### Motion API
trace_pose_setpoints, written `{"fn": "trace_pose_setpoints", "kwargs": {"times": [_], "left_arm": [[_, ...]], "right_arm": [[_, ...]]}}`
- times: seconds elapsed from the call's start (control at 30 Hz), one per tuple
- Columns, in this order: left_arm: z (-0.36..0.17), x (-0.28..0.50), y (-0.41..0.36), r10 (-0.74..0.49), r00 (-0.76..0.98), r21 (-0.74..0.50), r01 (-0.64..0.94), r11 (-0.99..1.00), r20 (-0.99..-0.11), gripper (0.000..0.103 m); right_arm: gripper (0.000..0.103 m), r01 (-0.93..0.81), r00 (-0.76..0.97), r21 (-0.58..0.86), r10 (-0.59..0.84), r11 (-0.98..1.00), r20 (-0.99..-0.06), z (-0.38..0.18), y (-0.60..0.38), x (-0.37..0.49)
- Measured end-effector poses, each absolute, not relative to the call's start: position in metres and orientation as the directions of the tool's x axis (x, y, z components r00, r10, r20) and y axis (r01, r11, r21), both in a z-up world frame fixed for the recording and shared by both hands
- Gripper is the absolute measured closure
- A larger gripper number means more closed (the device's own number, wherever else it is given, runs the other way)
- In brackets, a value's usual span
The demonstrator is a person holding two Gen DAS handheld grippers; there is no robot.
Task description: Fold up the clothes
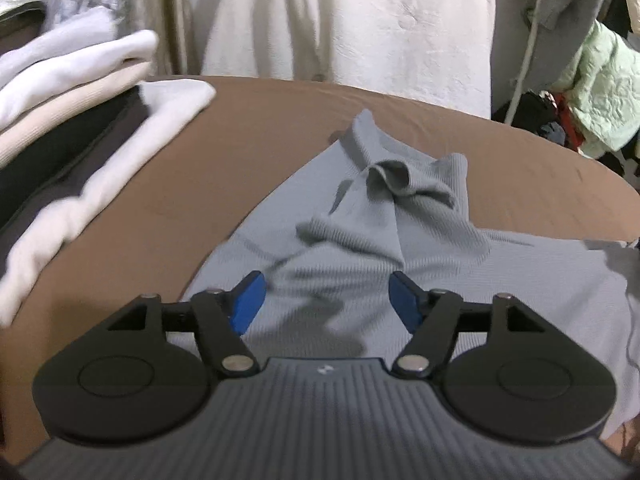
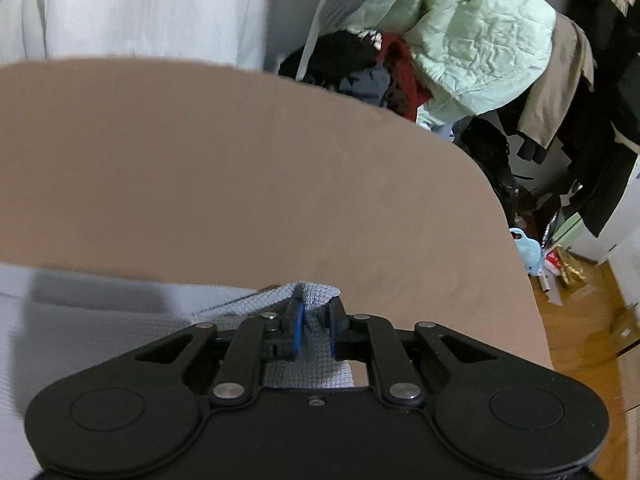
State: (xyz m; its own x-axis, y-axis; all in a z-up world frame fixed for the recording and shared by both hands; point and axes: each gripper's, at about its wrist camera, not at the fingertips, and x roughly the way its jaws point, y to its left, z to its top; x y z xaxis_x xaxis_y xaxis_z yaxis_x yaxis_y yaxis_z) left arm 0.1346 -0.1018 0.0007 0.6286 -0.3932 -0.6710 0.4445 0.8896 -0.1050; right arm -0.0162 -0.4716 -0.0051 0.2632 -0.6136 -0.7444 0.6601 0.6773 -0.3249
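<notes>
1. Knitwear: we see a grey ribbed sweater [image 1: 340, 248] spread over the middle of the brown-covered counter [image 1: 248, 152], its collar end bunched and pointing toward the far edge.
2. We note a sleeve or upper part folded back over the body, leaving a rumpled ridge near the collar.
3. Our left tongs [image 1: 326, 304] hover just above the sweater's body with the blue pads [image 1: 248, 300] wide apart and nothing between them; a dark shadow lies on the knit beneath.
4. Our right tongs [image 2: 314, 330] are clamped on a corner of the sweater [image 2: 316, 294] near the counter's right edge; the cloth puckers up in a small peak between the blue pads.
5. From the right wrist view, the rest of the grey knit runs off to the left along the near edge, while the counter [image 2: 240, 160] beyond is bare brown cloth up to its rounded far-right corner.
6. We record a stack of folded clothes [image 1: 80, 120], white, cream and dark, along the counter's left edge, well apart from the sweater.
7. Beyond the far edge hangs pale white fabric [image 1: 352, 20]; a mint quilted jacket [image 2: 472, 36] drapes over a dark heap off the right side.
</notes>
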Motion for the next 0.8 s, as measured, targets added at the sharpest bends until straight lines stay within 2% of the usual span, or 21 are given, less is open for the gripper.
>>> {"fn": "trace_pose_setpoints", "kwargs": {"times": [0.03,0.07,0.17,0.23,0.27,0.33,0.4,0.47,0.53,0.57,0.67,0.73,0.8], "left_arm": [[0.000,0.143,-0.105,-0.412,0.609,-0.121,0.460,0.880,-0.678,0.033],[-0.001,0.152,-0.109,-0.433,0.587,-0.140,0.477,0.868,-0.684,0.031],[-0.011,0.169,-0.125,-0.462,0.520,-0.168,0.514,0.841,-0.719,0.023],[-0.020,0.174,-0.140,-0.437,0.506,-0.136,0.525,0.840,-0.744,0.023],[-0.023,0.177,-0.144,-0.427,0.515,-0.128,0.518,0.846,-0.743,0.023],[-0.030,0.183,-0.146,-0.425,0.525,-0.150,0.486,0.861,-0.738,0.035],[-0.038,0.194,-0.147,-0.461,0.435,-0.230,0.485,0.843,-0.773,0.095],[-0.038,0.197,-0.147,-0.474,0.412,-0.246,0.495,0.833,-0.778,0.094],[-0.036,0.196,-0.145,-0.485,0.424,-0.242,0.508,0.827,-0.765,0.095],[-0.036,0.195,-0.143,-0.490,0.434,-0.243,0.509,0.826,-0.756,0.095],[-0.032,0.190,-0.141,-0.493,0.463,-0.222,0.522,0.823,-0.736,0.095],[-0.030,0.187,-0.145,-0.481,0.488,-0.180,0.541,0.822,-0.728,0.094],[-0.028,0.185,-0.149,-0.473,0.504,-0.143,0.561,0.815,-0.722,0.094]], "right_arm": [[0.067,0.662,0.248,-0.348,-0.632,0.664,-0.734,-0.006,-0.473,-0.015],[0.047,0.669,0.222,-0.387,-0.668,0.634,-0.710,-0.006,-0.473,-0.014],[0.045,0.695,0.161,-0.512,-0.804,0.504,-0.573,0.008,-0.460,-0.014],[0.045,0.718,0.271,-0.433,-0.792,0.545,-0.548,0.031,-0.443,-0.013],[0.045,0.719,0.360,-0.335,-0.739,0.609,-0.569,0.041,-0.434,-0.010],[0.045,0.659,0.577,-0.045,-0.543,0.751,-0.610,0.061,-0.418,-0.002],[0.045,0.493,0.726,0.248,-0.237,0.834,-0.646,0.057,-0.406,0.025],[0.045,0.299,0.776,0.510,0.106,0.807,-0.621,0.041,-0.393,0.061],[0.044,0.207,0.702,0.599,0.308,0.774,-0.642,0.013,-0.372,0.103],[0.044,0.189,0.674,0.595,0.337,0.781,-0.657,0.003,-0.363,0.120],[0.044,0.189,0.656,0.496,0.267,0.848,-0.706,-0.020,-0.345,0.159],[0.043,0.219,0.674,0.546,0.279,0.809,-0.684,-0.037,-0.349,0.173],[0.043,0.227,0.710,0.661,0.343,0.715,-0.615,-0.054,-0.356,0.170]]}}
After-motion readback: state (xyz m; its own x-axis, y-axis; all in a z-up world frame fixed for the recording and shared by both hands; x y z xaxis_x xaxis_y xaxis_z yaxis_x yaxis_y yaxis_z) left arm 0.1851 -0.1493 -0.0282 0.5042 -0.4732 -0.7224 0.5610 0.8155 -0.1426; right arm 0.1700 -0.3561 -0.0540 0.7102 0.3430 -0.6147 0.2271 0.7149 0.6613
